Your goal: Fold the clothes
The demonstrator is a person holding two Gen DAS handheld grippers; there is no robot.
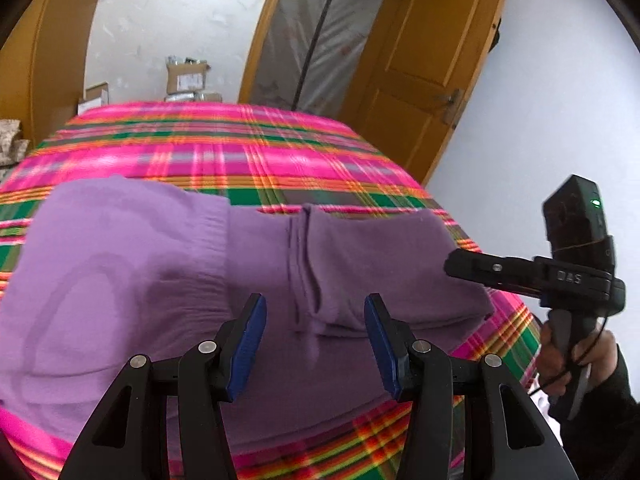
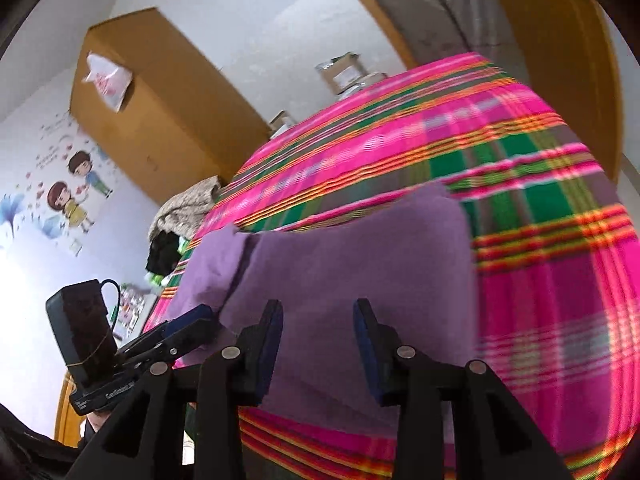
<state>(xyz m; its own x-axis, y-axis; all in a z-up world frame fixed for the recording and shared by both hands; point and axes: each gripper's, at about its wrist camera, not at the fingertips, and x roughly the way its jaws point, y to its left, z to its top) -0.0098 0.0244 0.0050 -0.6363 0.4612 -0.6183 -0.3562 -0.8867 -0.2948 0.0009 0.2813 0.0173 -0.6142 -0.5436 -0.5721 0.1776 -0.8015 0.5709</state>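
Observation:
A purple garment (image 1: 168, 280) lies partly folded on the bed's pink plaid cover (image 1: 224, 148), with a folded layer and a seam ridge toward its right side. My left gripper (image 1: 315, 312) hovers open over its near middle, nothing between the blue pads (image 1: 250, 344). In the right wrist view the same garment (image 2: 360, 252) spreads ahead, and my right gripper (image 2: 318, 316) is open just above its near edge, holding nothing. The right gripper's black body (image 1: 532, 276) shows at the garment's right end, held by a hand (image 1: 576, 364). The left gripper's body (image 2: 176, 332) appears at far left.
The plaid cover (image 2: 540, 280) extends beyond the garment on all sides. A yellow wooden door (image 1: 420, 60) and a grey plastic-wrapped panel (image 1: 320, 28) stand behind the bed. Cardboard boxes (image 1: 186, 78) sit by the far wall. A pile of clothes (image 2: 180, 216) lies beside a wooden cupboard (image 2: 156, 108).

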